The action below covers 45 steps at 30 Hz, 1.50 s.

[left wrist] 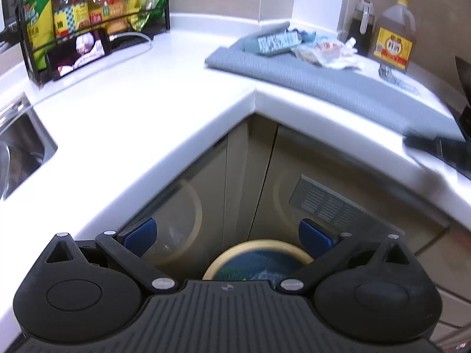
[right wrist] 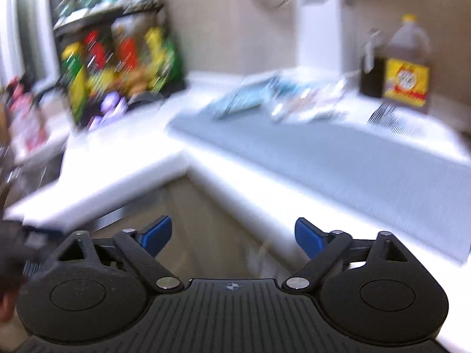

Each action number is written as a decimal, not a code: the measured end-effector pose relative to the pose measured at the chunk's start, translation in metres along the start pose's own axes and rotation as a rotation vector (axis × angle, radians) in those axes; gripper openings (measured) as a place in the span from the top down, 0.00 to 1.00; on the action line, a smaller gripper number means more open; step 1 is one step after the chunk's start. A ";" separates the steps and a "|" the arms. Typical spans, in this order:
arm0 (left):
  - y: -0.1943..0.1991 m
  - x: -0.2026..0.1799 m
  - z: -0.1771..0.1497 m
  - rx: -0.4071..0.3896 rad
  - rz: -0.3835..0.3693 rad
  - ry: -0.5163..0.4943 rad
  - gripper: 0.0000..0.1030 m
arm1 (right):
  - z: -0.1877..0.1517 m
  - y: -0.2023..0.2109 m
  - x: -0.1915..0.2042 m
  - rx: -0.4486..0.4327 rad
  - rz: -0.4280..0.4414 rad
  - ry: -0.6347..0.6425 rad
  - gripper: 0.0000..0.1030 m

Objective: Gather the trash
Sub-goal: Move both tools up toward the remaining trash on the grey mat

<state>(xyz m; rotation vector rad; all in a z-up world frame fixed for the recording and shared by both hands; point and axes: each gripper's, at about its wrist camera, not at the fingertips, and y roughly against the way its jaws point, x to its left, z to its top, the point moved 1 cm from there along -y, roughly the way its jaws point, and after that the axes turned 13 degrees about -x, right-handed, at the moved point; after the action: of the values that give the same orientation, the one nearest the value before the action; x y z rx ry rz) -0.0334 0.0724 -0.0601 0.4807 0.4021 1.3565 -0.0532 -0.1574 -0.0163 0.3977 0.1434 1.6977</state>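
Both the left gripper and right gripper are showing black ribbed bodies, round housings, silver screws and blue pads.

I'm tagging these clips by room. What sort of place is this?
Most likely a home kitchen: an L-shaped white countertop, a steel sink set into it, and a condiment rack of sauce bottles.

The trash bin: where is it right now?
In the left wrist view, the trash bin sits on the floor below the countertop corner, between the open left gripper fingers.
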 end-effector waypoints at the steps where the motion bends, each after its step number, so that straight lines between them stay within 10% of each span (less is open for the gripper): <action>1: -0.002 -0.001 0.005 -0.007 0.003 0.003 0.00 | 0.011 -0.006 -0.005 -0.036 -0.016 -0.011 0.09; 10: -0.012 -0.004 0.028 -0.021 0.005 0.027 0.00 | 0.090 -0.119 -0.052 -0.283 -0.159 -0.063 0.10; 19: -0.023 0.003 0.035 0.004 0.016 0.054 0.00 | 0.090 -0.247 -0.089 -0.190 -0.313 -0.143 0.16; 21: -0.026 0.004 0.035 0.009 0.019 0.055 0.00 | 0.087 -0.264 -0.097 -0.146 -0.322 -0.205 0.26; 23: -0.030 0.003 0.036 0.015 0.017 0.057 0.00 | 0.084 -0.274 -0.100 -0.117 -0.312 -0.217 0.68; 24: -0.031 0.002 0.037 0.016 0.014 0.056 0.00 | 0.083 -0.278 -0.101 -0.102 -0.308 -0.214 0.72; 35: -0.042 -0.024 0.074 -0.079 -0.046 0.040 0.00 | 0.079 -0.171 -0.134 -0.171 -0.277 -0.256 0.77; 45: -0.095 -0.082 0.149 -0.206 -0.180 -0.002 0.00 | 0.048 -0.130 -0.206 -0.121 -0.423 -0.285 0.78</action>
<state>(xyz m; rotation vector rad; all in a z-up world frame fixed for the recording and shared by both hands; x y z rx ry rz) 0.1114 -0.0366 0.0124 0.2690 0.2926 1.2077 0.1088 -0.3425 -0.0496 0.4766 -0.0805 1.2131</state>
